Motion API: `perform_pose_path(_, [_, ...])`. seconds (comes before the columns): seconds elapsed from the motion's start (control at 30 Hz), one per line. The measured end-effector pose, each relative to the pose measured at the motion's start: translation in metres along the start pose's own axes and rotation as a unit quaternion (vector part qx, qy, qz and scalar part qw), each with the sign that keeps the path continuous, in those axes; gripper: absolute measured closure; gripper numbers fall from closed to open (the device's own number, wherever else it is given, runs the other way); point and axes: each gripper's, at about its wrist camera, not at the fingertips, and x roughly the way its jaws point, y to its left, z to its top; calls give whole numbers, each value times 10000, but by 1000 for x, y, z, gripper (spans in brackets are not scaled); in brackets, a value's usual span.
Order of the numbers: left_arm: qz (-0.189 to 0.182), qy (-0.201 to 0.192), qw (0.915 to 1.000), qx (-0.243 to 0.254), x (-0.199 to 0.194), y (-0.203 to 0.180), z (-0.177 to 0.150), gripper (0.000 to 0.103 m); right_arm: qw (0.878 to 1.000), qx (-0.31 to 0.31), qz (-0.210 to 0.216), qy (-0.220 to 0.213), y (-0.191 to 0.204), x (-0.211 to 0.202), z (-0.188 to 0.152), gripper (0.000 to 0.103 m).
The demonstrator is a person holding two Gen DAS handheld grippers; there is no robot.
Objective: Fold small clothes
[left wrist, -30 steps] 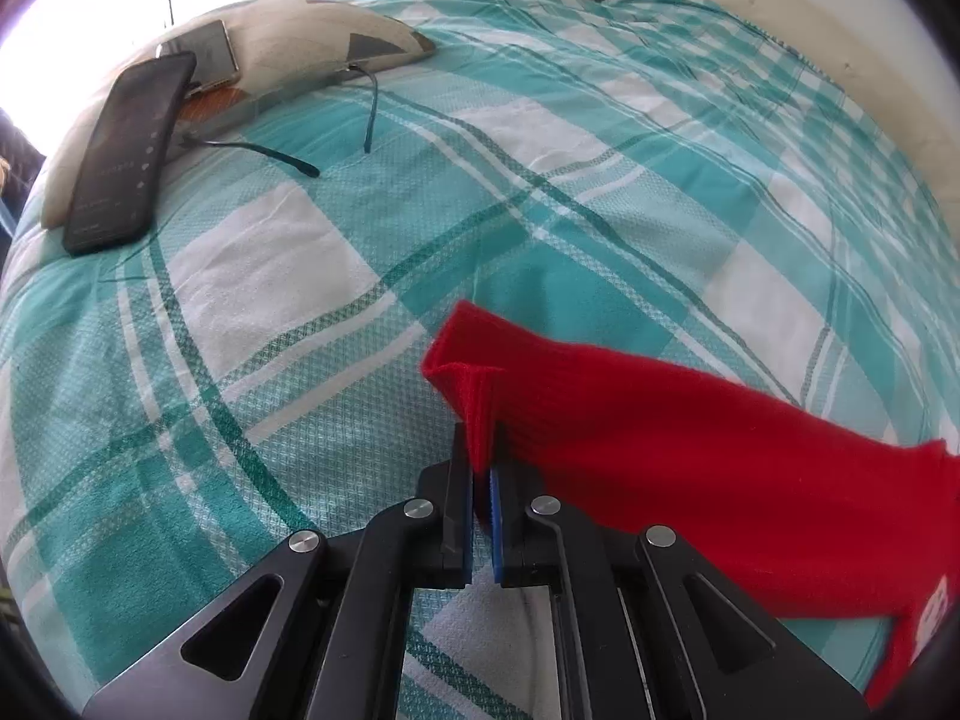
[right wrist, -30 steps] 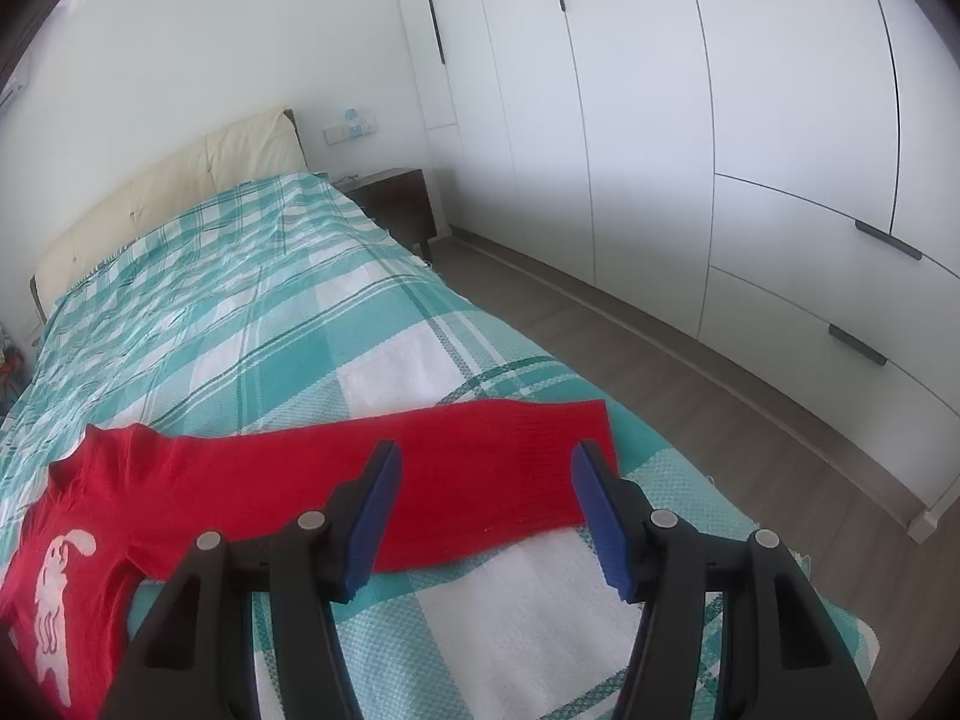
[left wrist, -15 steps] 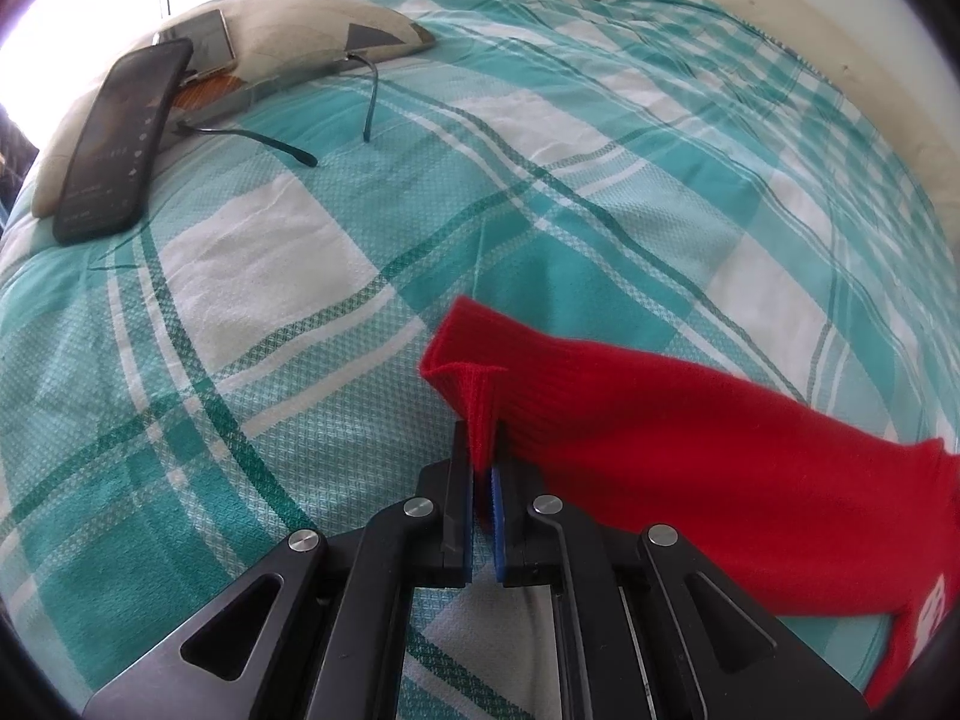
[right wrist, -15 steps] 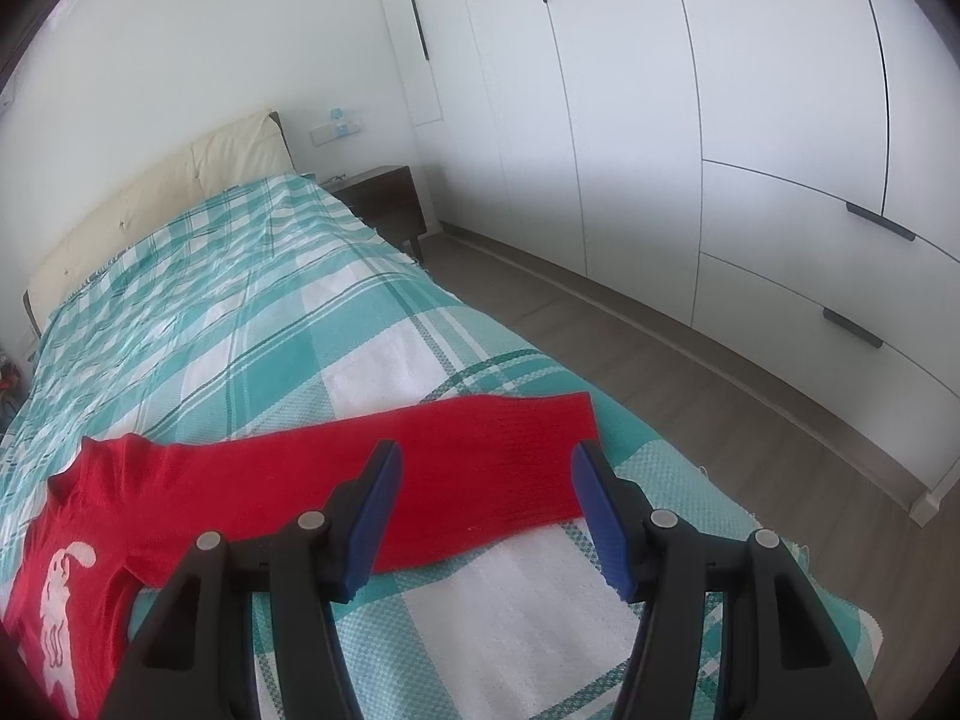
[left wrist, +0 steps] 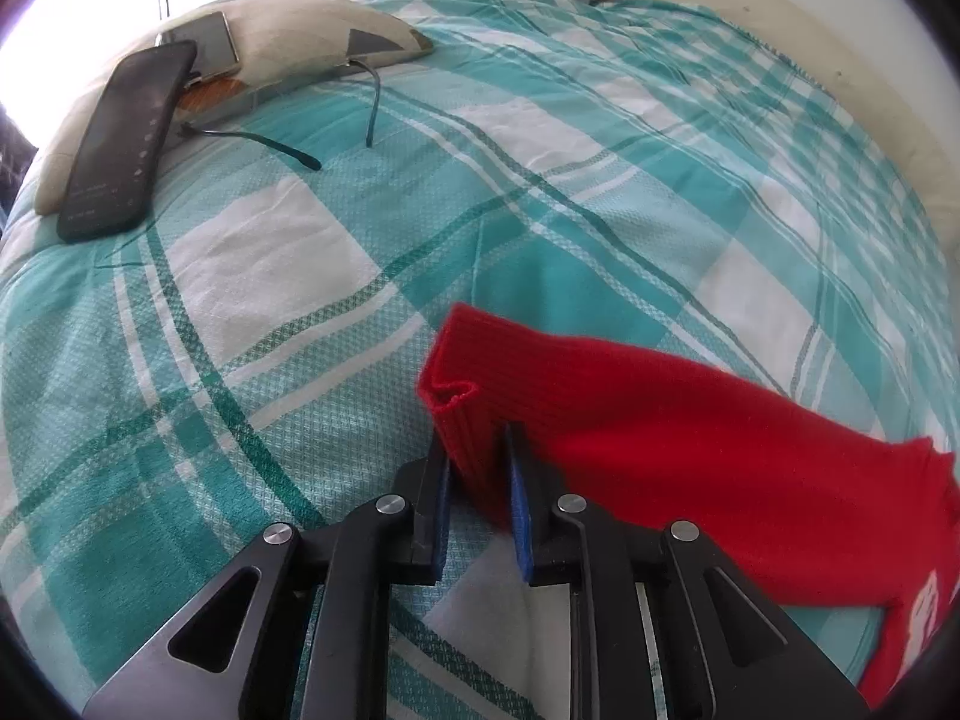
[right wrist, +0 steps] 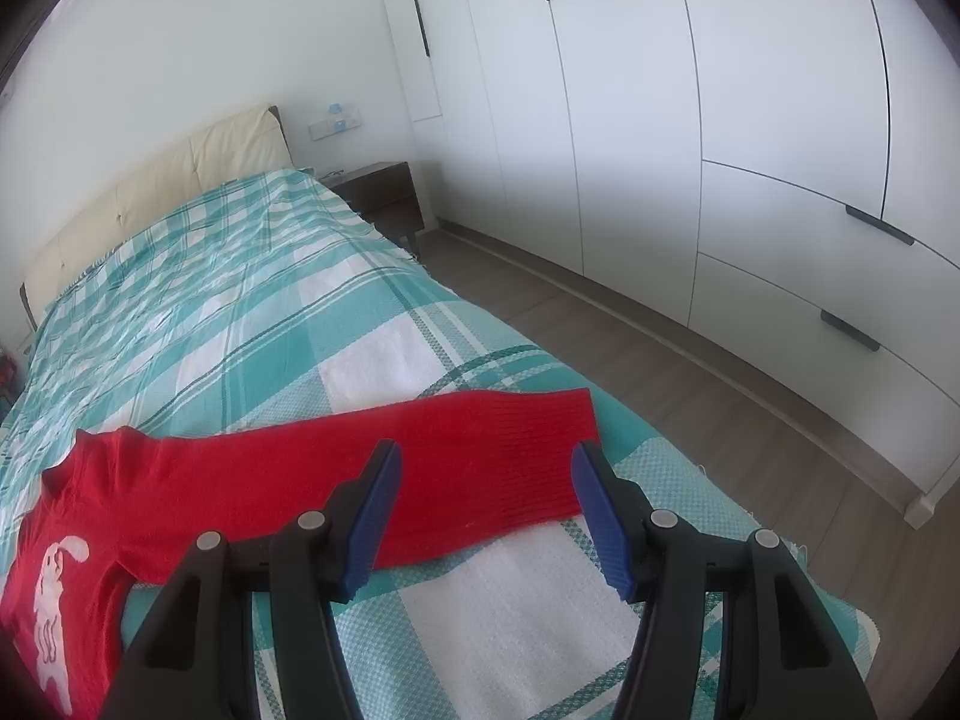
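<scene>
A red sweater (left wrist: 690, 420) with a white animal print (right wrist: 54, 570) lies spread on the teal plaid bed cover (left wrist: 300, 360). My left gripper (left wrist: 477, 450) is at the end of one sleeve, and its jaws are opening. The raised fold of the cuff (left wrist: 456, 396) stands between the blue pads, which no longer pinch it. My right gripper (right wrist: 486, 468) hovers open over the other sleeve (right wrist: 480, 432), near its cuff, which lies flat by the bed's edge. Nothing is gripped between its fingers.
A dark phone (left wrist: 120, 138), a second device (left wrist: 210, 48) and a pair of glasses (left wrist: 288, 144) rest on and beside a beige pillow (left wrist: 312, 24) at the far left. White wardrobes (right wrist: 720, 120), a nightstand (right wrist: 384, 192) and wooden floor (right wrist: 690, 420) lie to the bed's right.
The left jaws have parted from a tight pinch on the cuff fold, and the fold has widened between them. The right gripper stays as it was.
</scene>
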Motion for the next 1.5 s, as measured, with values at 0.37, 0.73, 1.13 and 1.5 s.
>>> perform_pose_path(0.37, [278,-308,9991,-70,-20,3,1,21,10000,58,-4,-3,-2,1,-1,43])
perform_pose_path(0.73, [967,-1420,9848,-265,-61,10,5,15,10000,92,-4,-34,-3,-1,-1,40])
perform_pose_path(1.13, [1209,-2254,9610,1055,-83,-44,-9,7,9999,-79,-28,-63,3,-3,-1,38])
perform_pose_path(1.5, [1264,-2214,9601,1153,-80,-49,-11,6,10000,-23,8,-79,2,-4,0,38])
